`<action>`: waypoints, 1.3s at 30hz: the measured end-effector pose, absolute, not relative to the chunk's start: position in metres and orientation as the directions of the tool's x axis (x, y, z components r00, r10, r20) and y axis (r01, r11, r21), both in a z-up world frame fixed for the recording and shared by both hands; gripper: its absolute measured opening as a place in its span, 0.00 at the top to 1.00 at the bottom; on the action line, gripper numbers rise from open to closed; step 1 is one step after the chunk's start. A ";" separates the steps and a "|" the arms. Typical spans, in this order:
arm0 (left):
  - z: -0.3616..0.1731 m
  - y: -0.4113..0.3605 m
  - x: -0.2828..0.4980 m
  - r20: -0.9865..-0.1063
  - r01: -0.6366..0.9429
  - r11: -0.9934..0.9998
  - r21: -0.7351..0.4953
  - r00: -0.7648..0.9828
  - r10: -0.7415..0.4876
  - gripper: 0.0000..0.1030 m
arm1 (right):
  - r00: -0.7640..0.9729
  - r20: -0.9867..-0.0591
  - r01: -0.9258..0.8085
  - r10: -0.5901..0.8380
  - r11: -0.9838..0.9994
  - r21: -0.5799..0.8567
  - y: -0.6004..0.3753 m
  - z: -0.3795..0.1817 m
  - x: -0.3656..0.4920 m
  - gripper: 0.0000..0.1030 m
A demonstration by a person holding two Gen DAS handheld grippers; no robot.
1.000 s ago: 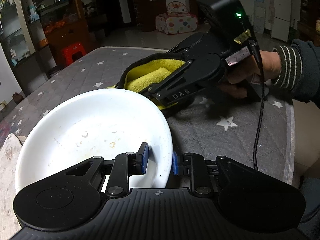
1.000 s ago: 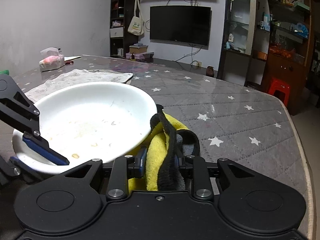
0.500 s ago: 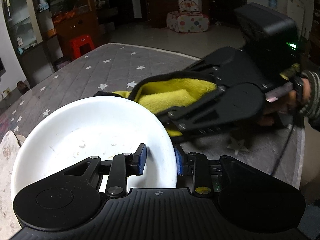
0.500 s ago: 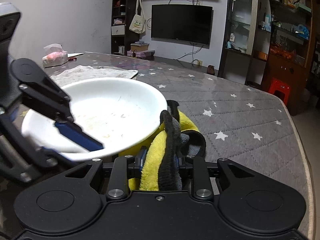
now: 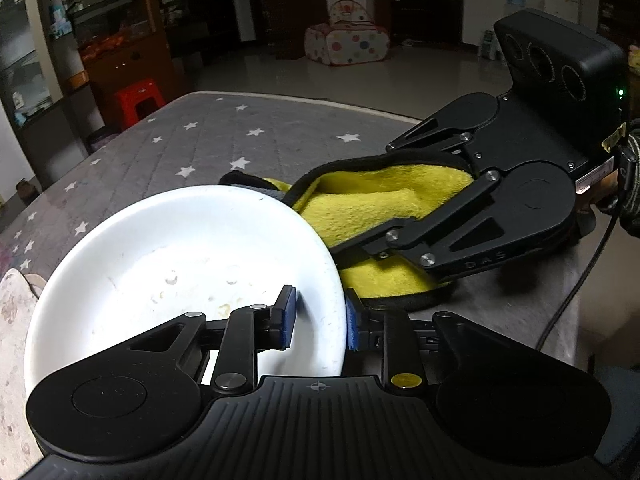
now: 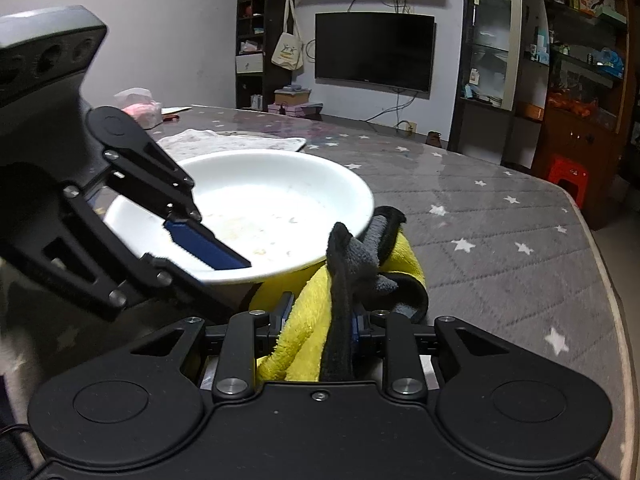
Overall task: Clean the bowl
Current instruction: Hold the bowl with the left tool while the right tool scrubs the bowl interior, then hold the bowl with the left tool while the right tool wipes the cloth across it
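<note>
A white bowl (image 5: 180,256) with food specks inside is held tilted above the grey star-patterned table. My left gripper (image 5: 318,320) is shut on its near rim, one blue pad inside and one outside. The bowl also shows in the right wrist view (image 6: 276,200), with the left gripper's blue pad (image 6: 208,244) on its rim. My right gripper (image 6: 320,324) is shut on a yellow cloth with black edging (image 6: 312,320). The cloth (image 5: 384,204) sits just right of the bowl, partly under its rim.
A stained white cloth (image 6: 236,142) lies on the table (image 6: 500,240) beyond the bowl. A pink tissue pack (image 6: 138,108) sits at the far left. The table's right edge (image 6: 616,304) is close. A red stool (image 5: 138,100) stands beyond the table.
The bowl has been lifted and tilted by my left gripper. My right gripper with the yellow cloth has moved closer, with the cloth now under the bowl's rim.
</note>
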State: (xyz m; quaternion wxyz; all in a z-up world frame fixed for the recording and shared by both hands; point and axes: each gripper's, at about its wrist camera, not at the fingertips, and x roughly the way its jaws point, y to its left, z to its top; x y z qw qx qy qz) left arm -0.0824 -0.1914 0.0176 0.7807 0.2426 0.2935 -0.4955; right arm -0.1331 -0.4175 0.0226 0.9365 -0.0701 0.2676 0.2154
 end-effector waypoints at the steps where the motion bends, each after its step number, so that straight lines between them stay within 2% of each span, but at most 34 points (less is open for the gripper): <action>1: 0.018 -0.187 -0.084 -0.699 0.922 0.380 0.082 0.325 -0.638 0.76 | 0.763 -0.531 -0.445 0.369 0.896 -0.016 -0.416 0.022 -0.137 0.72; 30: 0.011 -0.184 -0.087 -0.701 0.928 0.366 0.068 0.305 -0.644 0.75 | 0.754 -0.551 -0.457 0.358 0.888 -0.048 -0.427 0.021 -0.065 0.73; 39: 0.018 -0.195 -0.087 -0.700 0.910 0.409 0.072 0.338 -0.628 0.71 | 0.750 -0.553 -0.461 0.364 0.887 -0.041 -0.427 0.020 -0.073 0.73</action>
